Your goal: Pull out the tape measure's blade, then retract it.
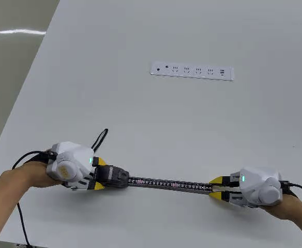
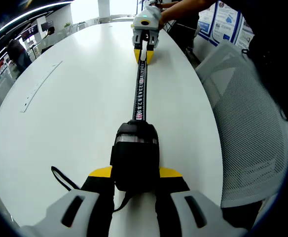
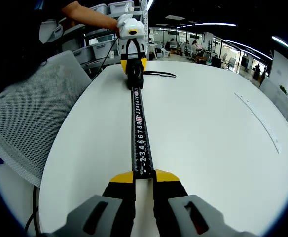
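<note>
1. Jaws of the left gripper (image 2: pixel 135 174) were clenched on the black tape measure case (image 2: pixel 134 153), with one yellow tip on each side of it.
2. Jaws of the right gripper (image 3: pixel 144 177) were almost together and pinched the free end of the blade (image 3: pixel 139 128) between the yellow tips.
3. The blade was extended and ran straight from the case to the right gripper. It was black, with white numbers and some red marks, and it lay low over the table (image 1: pixel 140 113). Whether it touched the surface, I cannot tell.
4. The whole tape measure lay along the near edge of the table, with the case towards the near left corner and the end of the blade towards the near right corner.
5. A thin black strap (image 1: pixel 100 138) went from the case and lay in a loop on the table just behind the left gripper.
6. The table was white and smooth. A white power strip (image 1: pixel 192 70) lay flat near its middle, well apart from the tape measure.
7. A grey mesh chair (image 3: pixel 30 123) stood beside the near edge of the table.
8. The room was an open office. Long ceiling lights (image 3: pixel 218 24) crossed a dark ceiling, and grey storage bins (image 3: pixel 112 7) stood behind the left gripper.
</note>
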Demonstrator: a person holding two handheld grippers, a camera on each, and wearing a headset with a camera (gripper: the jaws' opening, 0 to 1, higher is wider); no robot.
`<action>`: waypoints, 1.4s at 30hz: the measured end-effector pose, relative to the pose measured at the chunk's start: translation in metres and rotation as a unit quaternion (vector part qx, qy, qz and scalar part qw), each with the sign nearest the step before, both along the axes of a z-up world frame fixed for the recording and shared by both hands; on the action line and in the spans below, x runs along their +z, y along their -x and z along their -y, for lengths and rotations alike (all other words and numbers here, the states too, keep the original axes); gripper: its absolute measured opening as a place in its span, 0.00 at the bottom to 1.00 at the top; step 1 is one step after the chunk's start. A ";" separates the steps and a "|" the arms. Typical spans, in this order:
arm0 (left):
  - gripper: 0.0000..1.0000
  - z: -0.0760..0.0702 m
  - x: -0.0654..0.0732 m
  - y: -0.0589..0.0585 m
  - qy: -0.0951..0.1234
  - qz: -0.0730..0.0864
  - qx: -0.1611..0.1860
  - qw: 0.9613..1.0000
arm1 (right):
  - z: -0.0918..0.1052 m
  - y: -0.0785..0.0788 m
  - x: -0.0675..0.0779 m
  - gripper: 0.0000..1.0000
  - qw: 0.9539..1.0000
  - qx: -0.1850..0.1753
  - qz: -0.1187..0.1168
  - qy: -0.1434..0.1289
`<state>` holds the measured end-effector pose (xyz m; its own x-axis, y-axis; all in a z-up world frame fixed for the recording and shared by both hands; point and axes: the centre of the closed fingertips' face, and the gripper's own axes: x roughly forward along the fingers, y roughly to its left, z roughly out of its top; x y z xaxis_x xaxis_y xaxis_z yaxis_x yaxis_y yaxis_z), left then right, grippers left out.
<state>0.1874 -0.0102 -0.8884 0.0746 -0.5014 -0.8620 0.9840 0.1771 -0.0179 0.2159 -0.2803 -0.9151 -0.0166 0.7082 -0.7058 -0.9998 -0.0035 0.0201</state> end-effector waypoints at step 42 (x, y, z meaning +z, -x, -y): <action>0.30 0.001 -0.003 -0.002 -0.006 0.001 -0.009 1.000 | 0.000 -0.002 0.005 0.21 0.999 -0.036 0.027 0.029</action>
